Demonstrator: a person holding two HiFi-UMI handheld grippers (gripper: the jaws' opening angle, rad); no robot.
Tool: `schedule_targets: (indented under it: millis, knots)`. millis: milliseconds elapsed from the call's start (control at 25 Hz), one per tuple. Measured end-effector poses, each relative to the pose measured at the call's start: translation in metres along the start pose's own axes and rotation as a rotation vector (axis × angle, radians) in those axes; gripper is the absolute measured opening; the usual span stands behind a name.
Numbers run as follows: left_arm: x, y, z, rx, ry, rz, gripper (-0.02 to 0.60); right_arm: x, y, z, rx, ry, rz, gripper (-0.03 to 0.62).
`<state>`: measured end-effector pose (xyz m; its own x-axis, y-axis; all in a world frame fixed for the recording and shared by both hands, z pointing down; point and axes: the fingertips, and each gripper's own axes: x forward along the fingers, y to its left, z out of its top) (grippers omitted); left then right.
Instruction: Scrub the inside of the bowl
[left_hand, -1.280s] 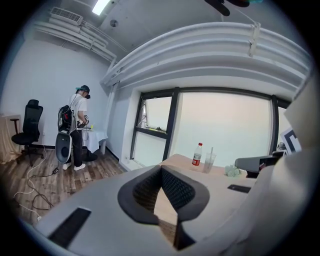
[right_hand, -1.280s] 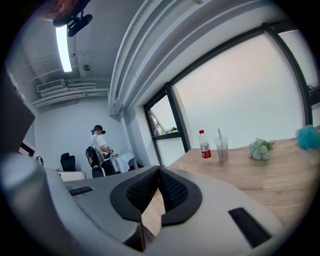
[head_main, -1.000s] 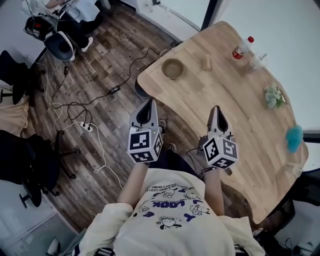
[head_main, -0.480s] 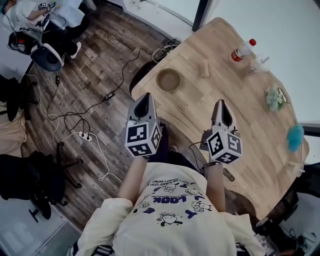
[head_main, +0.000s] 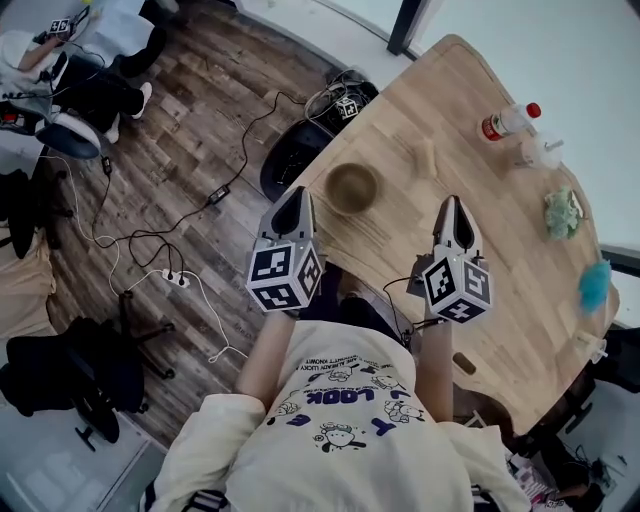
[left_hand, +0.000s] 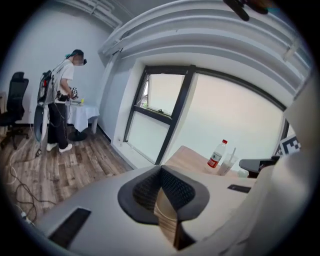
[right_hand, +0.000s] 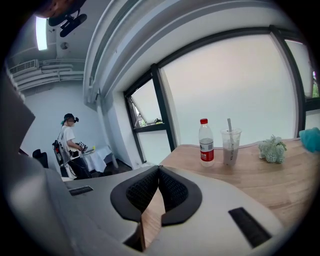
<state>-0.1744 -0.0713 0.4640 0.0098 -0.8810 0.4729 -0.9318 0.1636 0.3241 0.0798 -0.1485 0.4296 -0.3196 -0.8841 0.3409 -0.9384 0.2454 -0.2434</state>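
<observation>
The bowl (head_main: 352, 187) sits upright on the wooden table (head_main: 500, 270), close to the edge that faces the floor. It looks empty, though it is small in the head view. Nothing touches it. The left gripper (head_main: 297, 193) hangs near it at the table's edge, its jaws pressed together with nothing between them. The right gripper (head_main: 455, 203) is over the table, apart from the bowl on its other side, its jaws likewise closed tight on nothing. Beyond the bowl lies a small pale lump (head_main: 425, 155). Farther along the table a red-capped bottle (head_main: 510, 121) and a clear cup with a straw (head_main: 543, 150) stand just beside each other, then a green tuft (head_main: 565, 213) and a blue fuzzy thing (head_main: 594, 285). Cables and a power strip (head_main: 172, 281) lie on the plank floor (head_main: 200, 130).
</observation>
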Motion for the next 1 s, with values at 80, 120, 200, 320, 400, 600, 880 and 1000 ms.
schedule_targets:
  millis: [80,120,200,320,400,600,880,1000]
  knots:
    - [0.009,0.005,-0.004,-0.049,0.023,-0.013,0.029,0.01,-0.001,-0.003,-0.001,0.013,-0.009,-0.005]
    - [0.012,0.007,-0.007,-0.055,0.04,-0.016,0.029,0.015,-0.001,-0.005,-0.003,0.021,-0.013,-0.003]
    - [0.019,0.009,-0.015,-0.046,0.083,-0.02,0.029,0.023,-0.002,-0.009,-0.013,0.041,-0.025,-0.003]
    - [0.029,0.01,-0.025,-0.066,0.137,-0.042,0.029,0.036,-0.003,-0.012,-0.042,0.062,-0.049,-0.003]
    - [0.035,0.01,-0.03,-0.092,0.169,-0.061,0.029,0.045,-0.004,-0.013,-0.055,0.072,-0.061,-0.003]
    - [0.047,0.011,-0.042,-0.095,0.236,-0.091,0.032,0.061,-0.004,-0.021,-0.07,0.111,-0.062,0.043]
    - [0.056,0.016,-0.063,-0.139,0.312,-0.102,0.07,0.073,-0.013,-0.041,-0.093,0.167,-0.079,0.069]
    - [0.056,0.017,-0.073,-0.162,0.339,-0.1,0.075,0.079,-0.015,-0.048,-0.108,0.184,-0.072,0.074]
